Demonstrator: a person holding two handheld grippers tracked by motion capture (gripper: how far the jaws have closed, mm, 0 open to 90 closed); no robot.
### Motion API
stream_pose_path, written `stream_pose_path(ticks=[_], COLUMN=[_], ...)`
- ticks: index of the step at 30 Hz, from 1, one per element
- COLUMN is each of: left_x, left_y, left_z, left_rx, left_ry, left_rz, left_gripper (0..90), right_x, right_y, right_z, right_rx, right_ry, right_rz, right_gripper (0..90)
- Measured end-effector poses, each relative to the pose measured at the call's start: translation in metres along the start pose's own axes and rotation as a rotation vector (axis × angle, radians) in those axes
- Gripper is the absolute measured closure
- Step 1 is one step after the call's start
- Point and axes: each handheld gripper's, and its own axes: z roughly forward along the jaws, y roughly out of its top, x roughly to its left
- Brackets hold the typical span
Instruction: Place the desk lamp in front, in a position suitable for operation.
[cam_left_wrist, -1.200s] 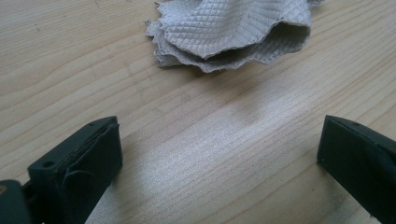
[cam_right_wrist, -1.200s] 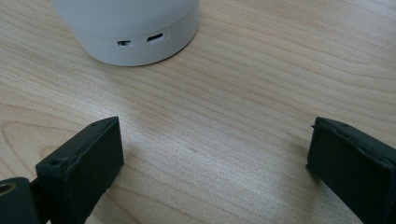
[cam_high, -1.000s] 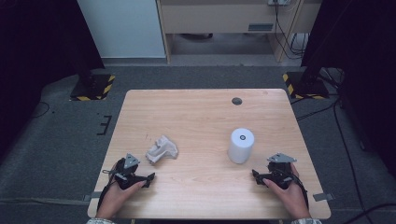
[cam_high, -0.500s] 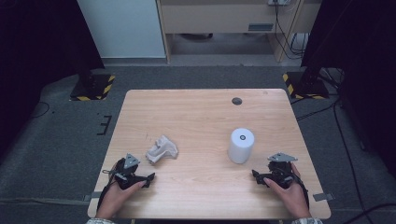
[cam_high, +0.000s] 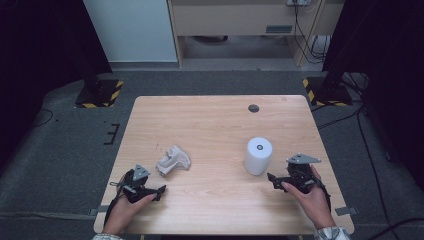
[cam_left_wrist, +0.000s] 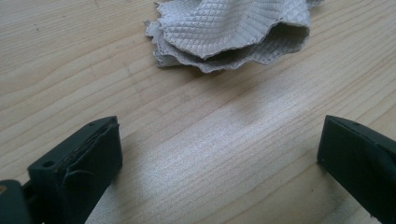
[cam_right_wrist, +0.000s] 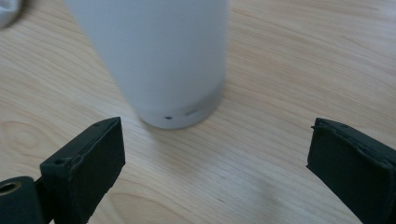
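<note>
Crumpled paper towel (cam_high: 173, 159) lies on the wooden table (cam_high: 210, 125), just ahead of the left gripper (cam_high: 159, 190) in the high view. A white cylinder (cam_high: 258, 155) stands upright near the right gripper (cam_high: 272, 178), and a small dark round spot (cam_high: 253, 108) sits far off near the back edge. Both hands rest near the front edge of the table. In the left gripper view, the two black jaws stand wide apart with bare wood between them, and the paper towel (cam_left_wrist: 233, 32) lies a little way ahead, not touched. In the right gripper view, the jaws are wide apart too, and the white cylinder (cam_right_wrist: 159, 56) stands close in front, apart from them. The work looks to be at its start, with a reach not yet made. Next, each gripper probably needs to slide forward until its thing sits between the jaws. Nothing looks moved from the earlier pictures; hands and things sit in the same spots.
</note>
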Motion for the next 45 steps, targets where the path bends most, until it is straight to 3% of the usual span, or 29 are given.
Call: stream_pose_path(ticks=[6, 13, 16, 29, 45], left_x=[0.000, 0.000, 0.000, 0.000, 0.000], left_y=[0.000, 0.000, 0.000, 0.000, 0.000], left_z=[0.000, 0.000, 0.000, 0.000, 0.000], left_rx=[0.000, -0.001, 0.000, 0.001, 0.001], left_ry=[-0.002, -0.002, -0.003, -0.004, -0.004], left_rz=[0.000, 0.001, 0.001, 0.002, 0.003], left_gripper=[0.0, 0.0, 0.0, 0.0, 0.0], right_x=[0.011, 0.023, 0.028, 0.030, 0.030], right_y=[0.019, 0.041, 0.049, 0.062, 0.069], right_z=[-0.010, -0.010, -0.004, 0.015, 0.032], right_rx=[-0.033, -0.055, -0.044, -0.037, -0.044], right_ry=[0.072, 0.110, 0.103, 0.070, 0.071], right_rz=[-0.047, -0.102, -0.128, -0.110, -0.081], right_gripper=[4.4, 3.7, 3.9, 3.7, 3.5])
